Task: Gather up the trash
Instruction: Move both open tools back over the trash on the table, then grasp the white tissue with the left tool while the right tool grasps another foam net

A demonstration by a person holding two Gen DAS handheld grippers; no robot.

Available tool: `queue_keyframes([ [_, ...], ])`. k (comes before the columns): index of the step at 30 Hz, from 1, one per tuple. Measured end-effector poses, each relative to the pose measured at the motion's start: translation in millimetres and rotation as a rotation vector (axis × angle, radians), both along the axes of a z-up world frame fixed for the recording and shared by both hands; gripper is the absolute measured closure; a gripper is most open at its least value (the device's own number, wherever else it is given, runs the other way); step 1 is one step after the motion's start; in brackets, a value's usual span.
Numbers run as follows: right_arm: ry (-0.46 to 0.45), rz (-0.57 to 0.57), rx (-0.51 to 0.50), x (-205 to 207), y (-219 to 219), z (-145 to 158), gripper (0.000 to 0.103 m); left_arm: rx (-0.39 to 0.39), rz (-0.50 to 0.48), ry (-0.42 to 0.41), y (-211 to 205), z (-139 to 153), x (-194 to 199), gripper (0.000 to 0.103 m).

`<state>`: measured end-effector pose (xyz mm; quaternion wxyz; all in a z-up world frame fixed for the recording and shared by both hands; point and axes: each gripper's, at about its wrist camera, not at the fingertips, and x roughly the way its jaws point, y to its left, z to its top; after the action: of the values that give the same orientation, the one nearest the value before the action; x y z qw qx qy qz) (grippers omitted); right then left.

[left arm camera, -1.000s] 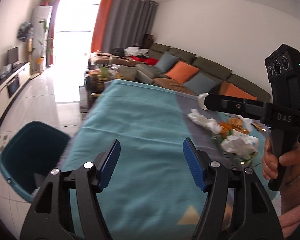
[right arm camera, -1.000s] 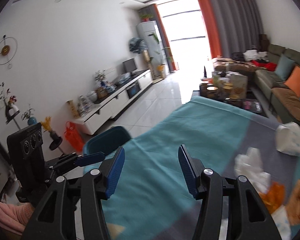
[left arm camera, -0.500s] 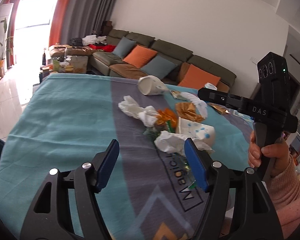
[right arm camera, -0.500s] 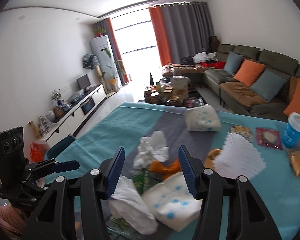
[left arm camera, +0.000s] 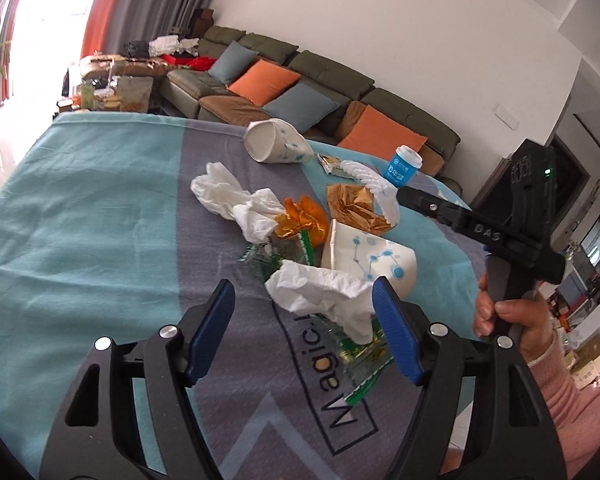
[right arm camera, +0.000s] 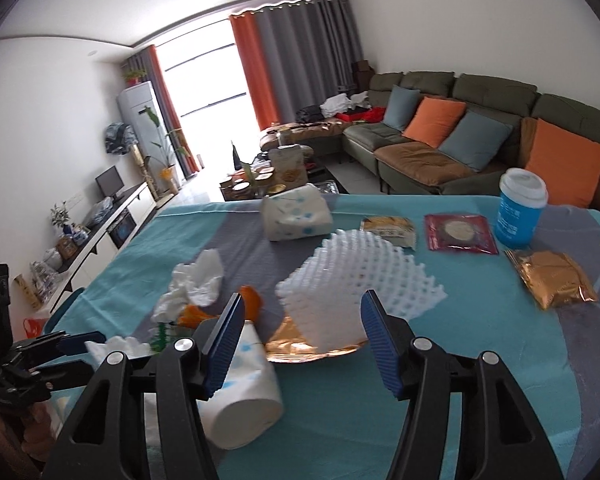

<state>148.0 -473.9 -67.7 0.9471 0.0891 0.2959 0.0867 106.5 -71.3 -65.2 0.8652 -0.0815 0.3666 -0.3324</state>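
**Trash pile ahead of both grippers**

On the teal tablecloth (left arm camera: 80,200), the white foam net (right arm camera: 360,280) lies just beyond the opening, empty right gripper (right arm camera: 300,340). A crumpled tissue (left arm camera: 324,292) lies beside the opening left gripper's (left arm camera: 304,328) right fingertip.

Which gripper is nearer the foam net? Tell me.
Right. The right gripper, jaws opening, hovers just short of the foam net. The left gripper is over a tissue, farther from the net.

White walls, olive sofa (right arm camera: 452,128) with orange cushions, grey-orange curtains (right arm camera: 296,60), bright window (right arm camera: 204,100)
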Motion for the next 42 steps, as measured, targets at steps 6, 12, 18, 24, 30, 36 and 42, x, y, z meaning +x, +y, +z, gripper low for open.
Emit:
queue_keyframes([
  [6, 0.021, -0.021, -0.038, 13, -1, -10, 0.041, 0.020, -0.027, 0.043, -19, -9, 11, 0.041],
  [12, 0.027, -0.028, -0.065, 19, 0, -14, 0.045, 0.007, -0.065, 0.089, -27, -16, 15, 0.070],
  [18, 0.040, -0.015, -0.057, 20, -2, -16, 0.081, -0.005, -0.077, 0.081, -26, -16, 13, 0.087],
  [24, 0.028, -0.014, -0.039, 15, -5, -13, 0.097, -0.027, -0.077, 0.058, -19, -10, 7, 0.090],
  [30, -0.002, -0.012, -0.020, 7, -8, -4, 0.098, -0.060, -0.059, 0.031, -6, 0, 5, 0.090],
  [36, -0.038, -0.005, 0.007, -2, -9, 8, 0.098, -0.094, -0.034, 0.010, 9, 10, 3, 0.090],
  [42, -0.080, 0.025, 0.033, -11, -5, 26, 0.098, -0.128, -0.004, -0.004, 25, 18, 1, 0.090],
])
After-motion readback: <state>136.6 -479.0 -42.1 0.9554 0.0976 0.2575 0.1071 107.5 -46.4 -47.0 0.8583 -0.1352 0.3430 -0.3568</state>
